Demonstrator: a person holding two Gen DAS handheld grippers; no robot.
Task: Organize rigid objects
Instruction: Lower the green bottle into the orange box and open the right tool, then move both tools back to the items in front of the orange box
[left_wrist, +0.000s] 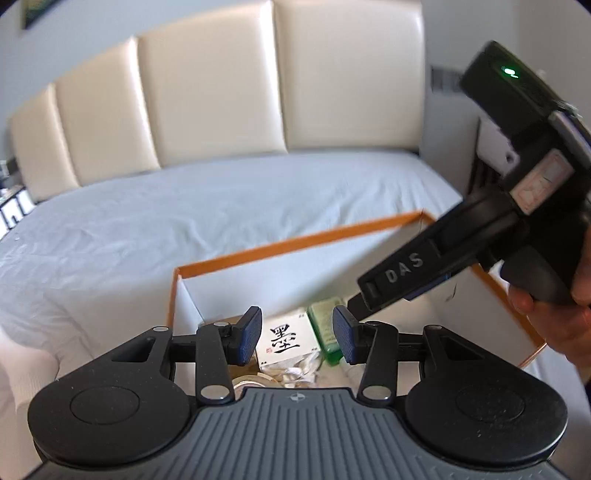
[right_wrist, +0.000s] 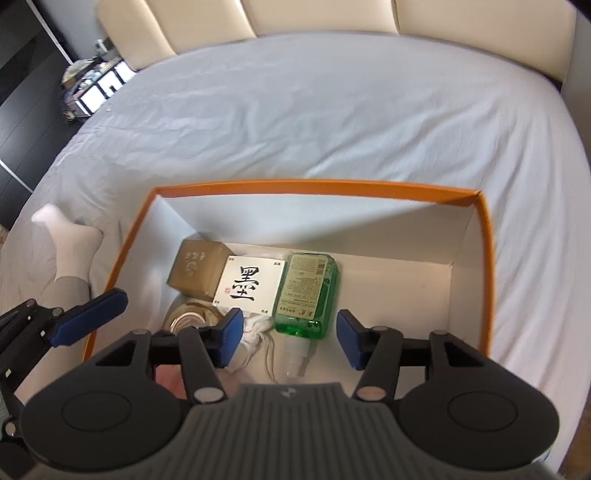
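Observation:
An orange-rimmed box (right_wrist: 314, 186) with white inner walls lies on the bed. It holds a gold carton (right_wrist: 197, 269), a white carton with a black brush character (right_wrist: 251, 284) and a green bottle (right_wrist: 308, 291) lying flat with its clear cap toward me. My right gripper (right_wrist: 291, 338) hovers open above the bottle's cap, with nothing between its pads. My left gripper (left_wrist: 295, 332) is open too, over the box's near left side, framing the white carton (left_wrist: 286, 338) and the green bottle (left_wrist: 325, 325) below it. It holds nothing.
A roll of tape (right_wrist: 188, 319) and crumpled white cloth (right_wrist: 255, 332) lie in the box's near left corner. The pale blue sheet (right_wrist: 295, 110) stretches to a cream headboard (left_wrist: 221, 92). A white-socked foot (right_wrist: 70, 243) rests left of the box. Dark shelving (right_wrist: 92, 81) stands far left.

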